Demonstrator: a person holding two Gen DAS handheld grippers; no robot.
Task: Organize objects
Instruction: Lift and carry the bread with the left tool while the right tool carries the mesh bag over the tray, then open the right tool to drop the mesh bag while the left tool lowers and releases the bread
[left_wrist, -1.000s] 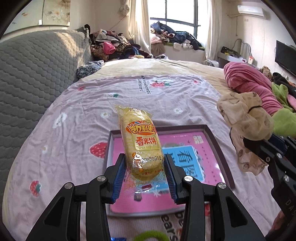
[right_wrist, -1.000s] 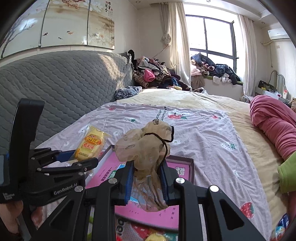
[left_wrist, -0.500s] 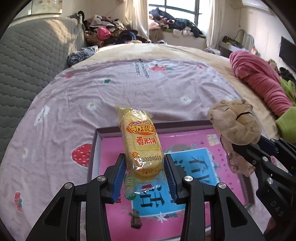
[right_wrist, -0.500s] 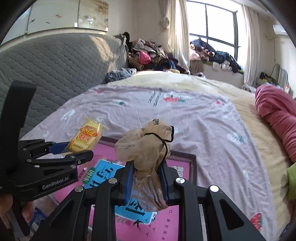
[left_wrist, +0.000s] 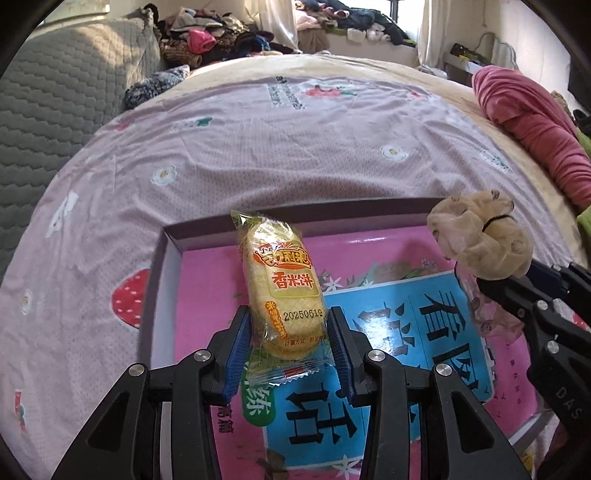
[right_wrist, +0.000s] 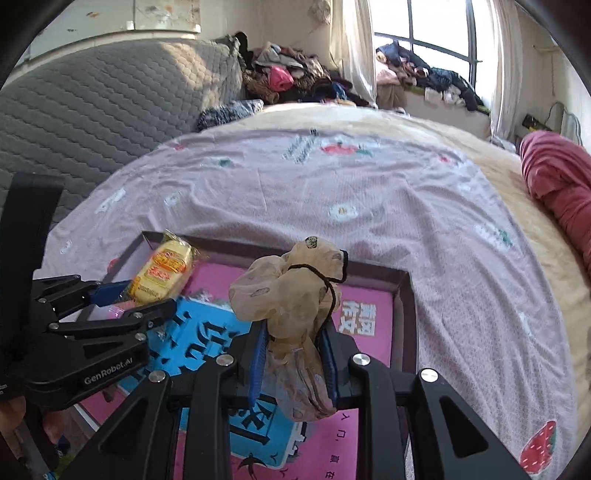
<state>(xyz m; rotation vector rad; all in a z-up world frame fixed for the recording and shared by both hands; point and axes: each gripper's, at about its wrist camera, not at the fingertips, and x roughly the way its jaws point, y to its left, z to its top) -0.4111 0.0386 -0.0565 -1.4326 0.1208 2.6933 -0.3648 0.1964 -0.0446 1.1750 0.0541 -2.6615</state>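
A big bed (left_wrist: 295, 147) fills the room – it has a pink sheet with strawberries and flowers. A grey headboard (left_wrist: 55, 103) is on the left, with heaps of clothes (right_wrist: 295, 77) by the window. A flat box (left_wrist: 155, 295) with a pink and blue picture lies on the sheet. The left tongs (left_wrist: 290, 345) squeeze a yellow snack pack (left_wrist: 284, 288) above the box. The right tongs (right_wrist: 293, 354) are pinched tight on a tan hair scrunchie (right_wrist: 288, 291) – also above the box.
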